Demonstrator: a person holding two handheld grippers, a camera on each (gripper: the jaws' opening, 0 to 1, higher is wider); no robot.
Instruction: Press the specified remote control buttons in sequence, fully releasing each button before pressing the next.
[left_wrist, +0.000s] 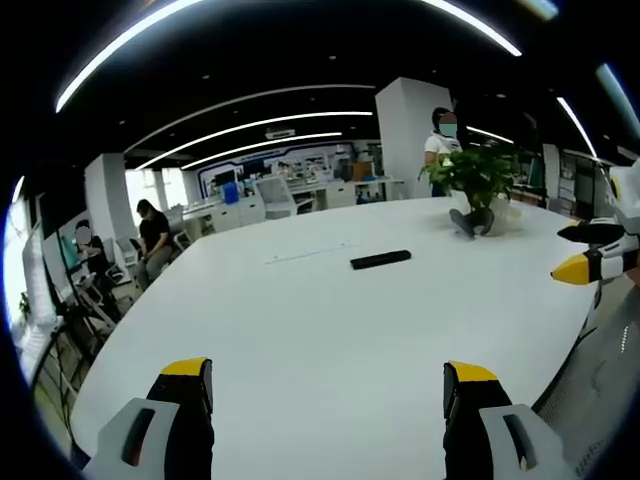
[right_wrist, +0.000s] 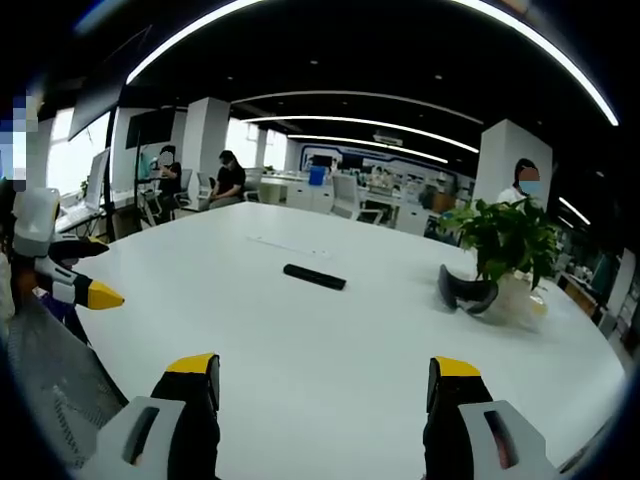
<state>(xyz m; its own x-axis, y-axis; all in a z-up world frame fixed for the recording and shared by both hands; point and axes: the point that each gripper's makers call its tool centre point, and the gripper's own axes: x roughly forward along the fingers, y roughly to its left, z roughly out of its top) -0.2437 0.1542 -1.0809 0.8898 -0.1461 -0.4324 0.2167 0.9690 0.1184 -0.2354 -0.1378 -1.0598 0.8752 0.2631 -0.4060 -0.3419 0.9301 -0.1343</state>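
A slim black remote control (left_wrist: 380, 260) lies flat on the white table (left_wrist: 300, 320), well beyond my left gripper (left_wrist: 328, 385), whose jaws stand wide apart with nothing between them. In the right gripper view the same remote control (right_wrist: 314, 277) rests mid-table, far ahead of my right gripper (right_wrist: 325, 380), also open and empty. The right gripper (left_wrist: 590, 255) enters the left gripper view at the right edge, its yellow-tipped jaws apart. The left gripper (right_wrist: 75, 275) shows at the left edge of the right gripper view.
A potted green plant (left_wrist: 478, 185) stands on the table beyond the remote, with a dark curved object (right_wrist: 465, 292) at its base. People sit at desks (left_wrist: 152, 238) in the background and one stands by a pillar (left_wrist: 440, 145). The table's near edge (right_wrist: 60, 350) is close.
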